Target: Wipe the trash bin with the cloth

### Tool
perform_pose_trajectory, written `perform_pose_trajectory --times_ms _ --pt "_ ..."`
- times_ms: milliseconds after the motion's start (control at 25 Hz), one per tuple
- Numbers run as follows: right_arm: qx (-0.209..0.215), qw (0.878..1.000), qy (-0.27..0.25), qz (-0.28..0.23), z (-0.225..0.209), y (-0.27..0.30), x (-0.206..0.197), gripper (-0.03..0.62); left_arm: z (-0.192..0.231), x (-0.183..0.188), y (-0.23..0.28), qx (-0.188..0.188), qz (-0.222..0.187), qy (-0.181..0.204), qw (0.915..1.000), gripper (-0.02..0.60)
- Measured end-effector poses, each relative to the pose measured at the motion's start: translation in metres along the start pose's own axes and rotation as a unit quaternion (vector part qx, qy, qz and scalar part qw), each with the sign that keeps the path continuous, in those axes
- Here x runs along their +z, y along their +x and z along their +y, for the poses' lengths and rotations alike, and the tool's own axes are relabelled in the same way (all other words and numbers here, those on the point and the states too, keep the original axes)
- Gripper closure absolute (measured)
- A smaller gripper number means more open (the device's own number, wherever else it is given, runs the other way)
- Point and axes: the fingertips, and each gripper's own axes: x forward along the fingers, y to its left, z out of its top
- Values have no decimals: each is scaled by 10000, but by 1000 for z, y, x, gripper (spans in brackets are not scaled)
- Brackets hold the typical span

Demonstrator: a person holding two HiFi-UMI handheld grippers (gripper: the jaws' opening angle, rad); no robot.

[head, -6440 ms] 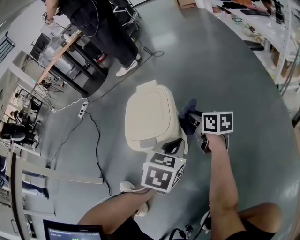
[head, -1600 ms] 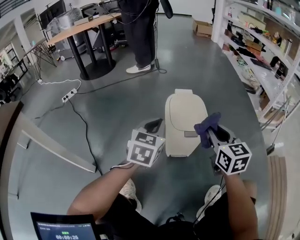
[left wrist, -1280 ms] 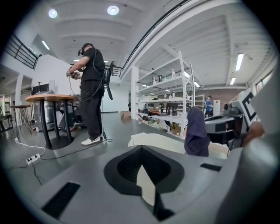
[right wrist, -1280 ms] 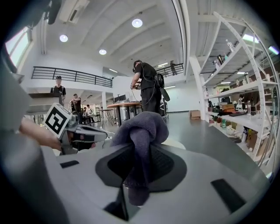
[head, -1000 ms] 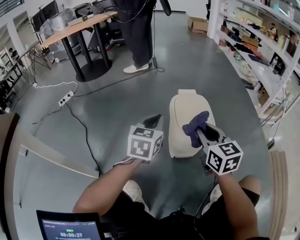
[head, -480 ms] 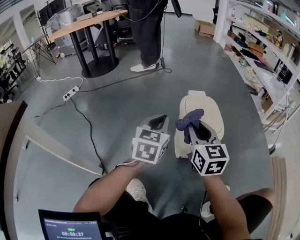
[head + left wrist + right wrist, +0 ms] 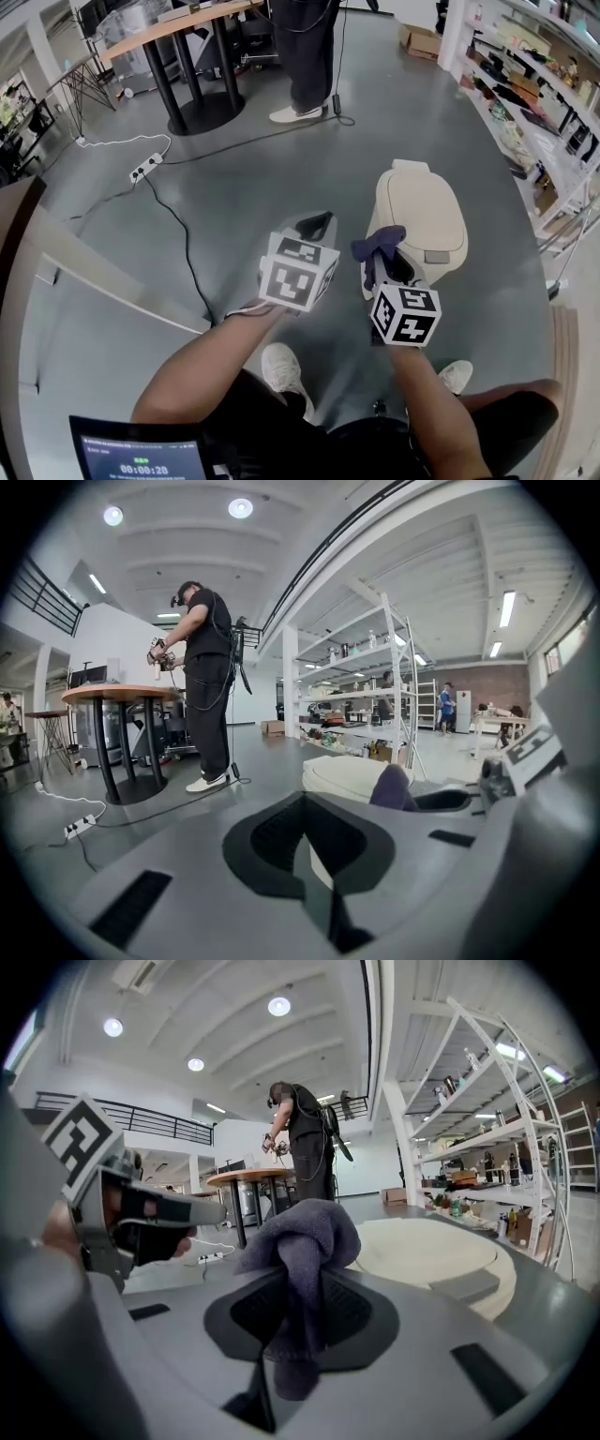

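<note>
While on cloth (image 7: 375,249), right gripper (image 7: 387,265) level

The trash bin (image 7: 422,220) is being shown in pale cream all over. The cloth (image 7: 377,251) is being seen as dusky purple. Plain grey is being worn by the left gripper (image 7: 314,227) and the right gripper (image 7: 384,272), with black showing inside their jaws. Black and white square patterns are being carried on both of them. The floor (image 7: 234,178) is being seen as shiny grey and is being crossed by a thin black cable (image 7: 183,248). White is being shown by the power strip (image 7: 145,169) and the shoe (image 7: 286,366).
</note>
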Motion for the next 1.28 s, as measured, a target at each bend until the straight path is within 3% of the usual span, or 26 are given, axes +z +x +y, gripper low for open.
perform_pose_trajectory --times_ms 160,560,1040,1280 --pt "-76 9994 -127 328 -4 13 -35 513 -5 -8 2 -173 60 178 9997 584" --pt "-449 9938 -317 963 -22 50 -95 511 25 -31 16 -51 253 385 9989 584" --pt "-844 9815 75 1718 -41 90 -187 513 44 -62 36 -117 621 333 9974 584" --pt "-1084 9718 226 2083 -50 112 -244 513 36 -67 43 -274 639 672 9953 584"
